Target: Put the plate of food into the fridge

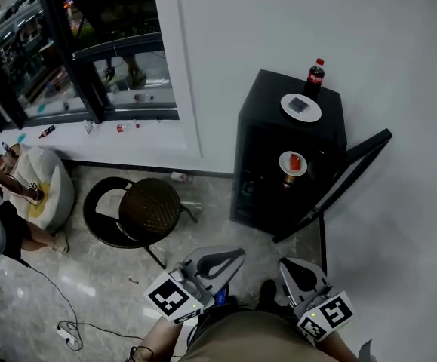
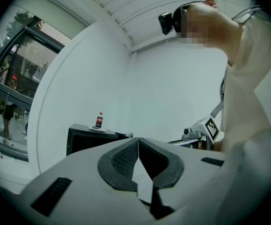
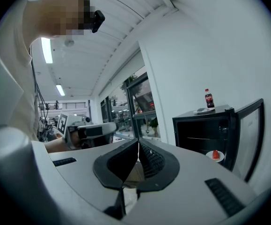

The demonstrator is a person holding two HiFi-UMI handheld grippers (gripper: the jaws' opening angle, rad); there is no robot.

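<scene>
2 grippers sit low in the head view, both clenched with nothing between the jaws. In the left gripper view, my left gripper (image 2: 138, 139) shows its black pads pressed tip to tip; in the right gripper view, my right gripper (image 3: 138, 142) shows the same. Both are well apart from the fridge (image 1: 263, 164), and each gripper view catches the other gripper off to the side.

The fridge is a small black one standing against the white wall, with its door (image 1: 339, 183) swung wide open on the right. The plate of food (image 1: 293, 162) rests on a shelf inside the fridge, at the shelf's front edge: a white plate with a red piece on it. The right gripper view shows it just inside the door.

On the fridge's top, a cola bottle (image 1: 315, 74) stands upright at the back edge. Just in front of it lies 1 more white plate (image 1: 301, 108), with something dark on it.

On the floor to the left of the fridge stands a round chair (image 1: 149, 210) with a woven seat. Further left, a person (image 1: 14, 225) sits by the window.
</scene>
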